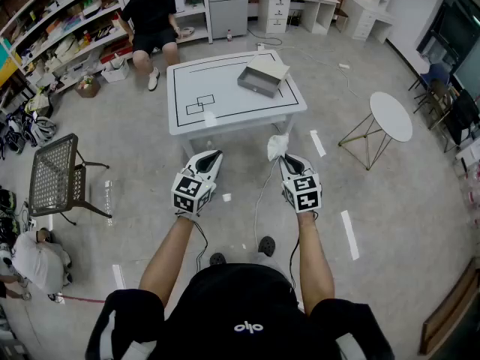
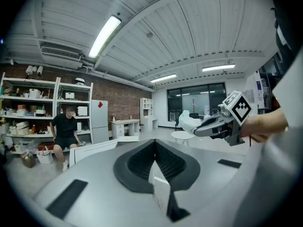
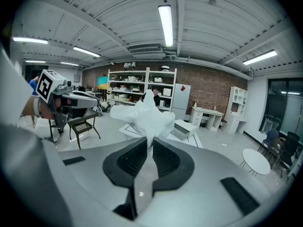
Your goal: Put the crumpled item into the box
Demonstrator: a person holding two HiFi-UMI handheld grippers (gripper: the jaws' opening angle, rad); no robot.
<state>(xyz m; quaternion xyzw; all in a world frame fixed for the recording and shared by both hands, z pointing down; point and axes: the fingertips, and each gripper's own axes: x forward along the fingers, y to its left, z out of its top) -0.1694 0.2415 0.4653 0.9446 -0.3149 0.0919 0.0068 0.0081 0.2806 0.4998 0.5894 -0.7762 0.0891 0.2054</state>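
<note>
A crumpled white item (image 1: 277, 145) sticks up from my right gripper (image 1: 286, 158), whose jaws are shut on it. In the right gripper view the crumpled item (image 3: 147, 115) bulges above the pinching jaws (image 3: 147, 145). The box (image 1: 262, 74), grey and open with a white flap, lies on the far right part of the white table (image 1: 225, 112), ahead of both grippers; the box (image 3: 182, 129) also shows beyond the item. My left gripper (image 1: 214, 157) is held level beside the right one, short of the table's near edge. Its jaws (image 2: 155, 161) meet with nothing between them.
Black tape outlines mark the tabletop. A wire chair (image 1: 54, 172) stands on the left, a round side table (image 1: 391, 115) on the right. One person sits by the shelves (image 1: 154, 17); another crouches at lower left (image 1: 34, 261). A cable (image 1: 259, 201) trails on the floor.
</note>
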